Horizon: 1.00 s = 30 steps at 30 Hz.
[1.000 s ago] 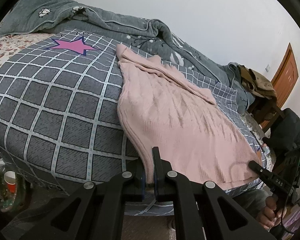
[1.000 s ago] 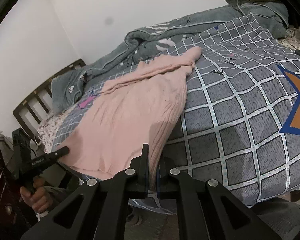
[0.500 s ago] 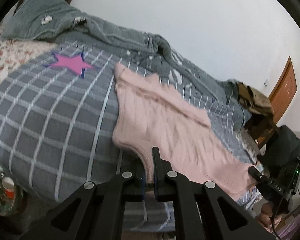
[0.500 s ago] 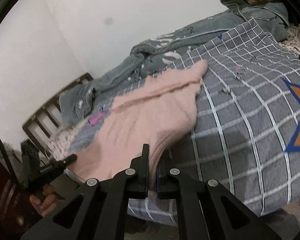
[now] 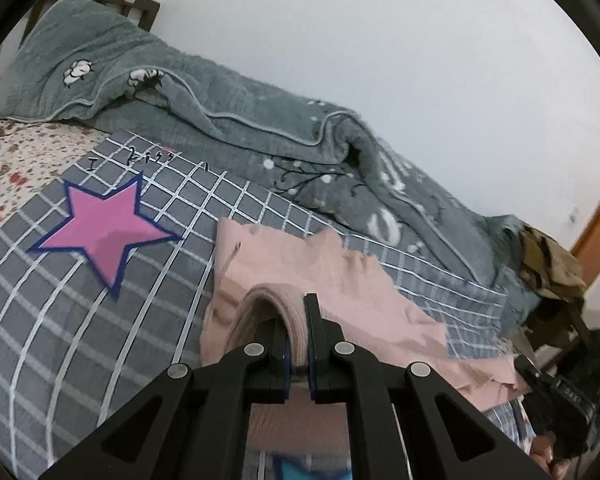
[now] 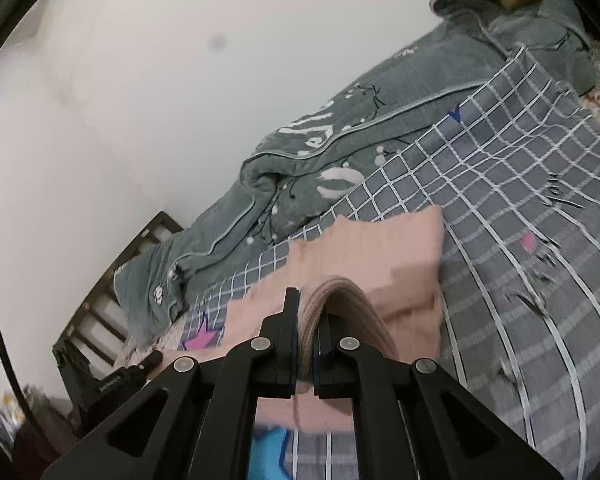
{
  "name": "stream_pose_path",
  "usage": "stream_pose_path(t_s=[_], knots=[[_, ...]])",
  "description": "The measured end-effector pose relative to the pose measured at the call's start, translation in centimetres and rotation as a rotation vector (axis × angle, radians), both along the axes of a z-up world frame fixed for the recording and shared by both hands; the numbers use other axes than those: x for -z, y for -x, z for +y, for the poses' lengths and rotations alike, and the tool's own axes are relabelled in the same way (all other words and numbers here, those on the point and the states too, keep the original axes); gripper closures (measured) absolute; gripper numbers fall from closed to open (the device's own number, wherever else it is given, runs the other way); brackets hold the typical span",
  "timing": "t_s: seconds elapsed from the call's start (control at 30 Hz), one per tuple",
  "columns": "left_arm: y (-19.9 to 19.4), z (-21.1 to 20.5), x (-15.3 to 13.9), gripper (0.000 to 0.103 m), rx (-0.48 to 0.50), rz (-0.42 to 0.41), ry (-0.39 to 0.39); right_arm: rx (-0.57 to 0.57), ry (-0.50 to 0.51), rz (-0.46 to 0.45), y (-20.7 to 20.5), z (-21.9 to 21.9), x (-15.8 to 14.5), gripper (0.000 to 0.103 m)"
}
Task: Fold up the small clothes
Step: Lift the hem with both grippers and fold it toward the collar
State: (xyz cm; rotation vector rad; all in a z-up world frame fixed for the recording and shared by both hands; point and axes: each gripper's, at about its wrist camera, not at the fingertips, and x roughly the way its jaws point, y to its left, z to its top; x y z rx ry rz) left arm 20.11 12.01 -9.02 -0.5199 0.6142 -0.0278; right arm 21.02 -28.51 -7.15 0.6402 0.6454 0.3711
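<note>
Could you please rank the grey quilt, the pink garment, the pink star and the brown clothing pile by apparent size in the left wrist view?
1. grey quilt
2. pink garment, though nearness to the camera enlarges it
3. pink star
4. brown clothing pile, far off at the frame's edge, so its true size is unsure

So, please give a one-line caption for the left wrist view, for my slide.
Left tongs shut on the hem of a pink knit sweater, lifting it over the grey checked bedsheet.

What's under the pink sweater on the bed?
The pink sweater lies on the grey checked cover, visible all around it. A blue patch shows below the lifted hem; whatever lies beneath the rest is covered.
</note>
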Motion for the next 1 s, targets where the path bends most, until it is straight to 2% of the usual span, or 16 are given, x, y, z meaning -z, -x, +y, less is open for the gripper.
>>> stream_pose_path(t_s=[0.17,0.43,0.57,0.6,0.63,0.67,0.7,0.73,0.83,1.0], knots=[[-5.7,-0.3,1.1,0.097,-0.023,0.048,0.01,-0.006,-0.039,0.052,-5.9,-0.1,1.5,0.098],[-13.3,-0.4,3.1,0.097,-0.024,0.125,-0.03,-0.019,-0.007,0.132,-13.5,0.2,4.5,0.098],[-16.4,-0.1,4.5,0.096,-0.01,0.158,0.0,0.001,-0.009,0.173,-17.2,0.4,6.4,0.098],[-16.9,0.0,4.7,0.095,0.016,0.154,0.027,0.008,-0.005,0.181,-17.9,0.4,6.8,0.096],[-17.3,0.0,4.9,0.087,0.041,0.145,0.043,0.009,0.0,0.187,-18.6,0.5,7.2,0.09],[-17.5,0.1,4.9,0.078,0.046,0.147,0.035,0.01,0.027,0.196,-19.2,0.7,7.4,0.086],[-17.7,0.2,4.9,0.074,0.026,0.151,0.012,0.005,0.042,0.191,-19.4,0.8,7.4,0.077],[-17.6,0.3,4.9,0.068,0.009,0.149,-0.001,-0.001,0.065,0.164,-19.2,1.0,7.2,0.074],[-17.5,1.0,5.1,0.068,0.005,0.163,0.022,0.015,0.102,0.128,-18.5,1.0,6.7,0.067],[-14.6,1.3,5.0,0.068,-0.014,0.186,-0.048,0.005,0.167,0.155,-16.9,0.7,5.5,0.067]])
